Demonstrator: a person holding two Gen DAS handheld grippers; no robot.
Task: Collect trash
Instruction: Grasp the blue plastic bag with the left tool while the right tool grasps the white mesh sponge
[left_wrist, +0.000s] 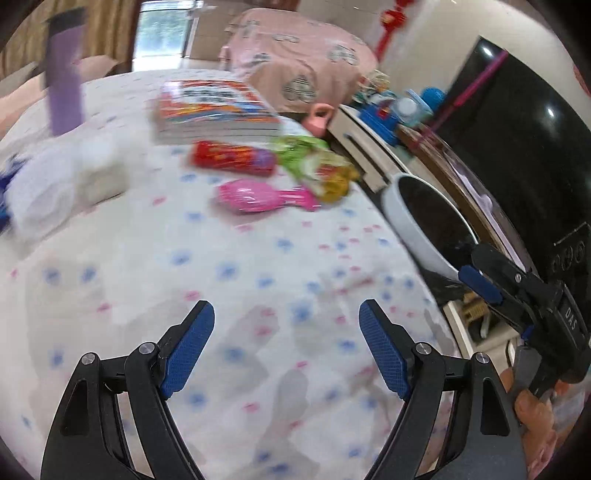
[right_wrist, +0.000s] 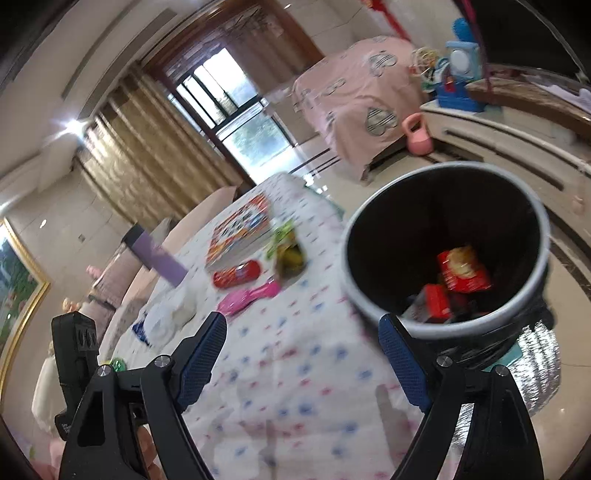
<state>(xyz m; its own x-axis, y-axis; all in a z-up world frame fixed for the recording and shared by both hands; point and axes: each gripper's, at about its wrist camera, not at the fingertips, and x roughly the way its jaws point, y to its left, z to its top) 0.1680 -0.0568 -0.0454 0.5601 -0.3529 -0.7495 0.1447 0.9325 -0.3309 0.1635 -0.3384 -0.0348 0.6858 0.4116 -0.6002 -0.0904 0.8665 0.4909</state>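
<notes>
Two open tools over the bench

The left tool (left_wrist: 286, 345) and right tool (right_wrist: 303, 356) gape wide, holding nothing. Red boxes (right_wrist: 461, 275) lie in the round grey bin (right_wrist: 443, 328).

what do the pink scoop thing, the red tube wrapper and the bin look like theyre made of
Pink scoop: hard glossy plastic, judging by its bright sheen and moulded shape.
Red wrapper: likely printed plastic film or foil; shiny, though blurred.
Bin: smooth matte grey rim, probably plastic, lined with a black glossy bag that crinkles below the rim.
</notes>
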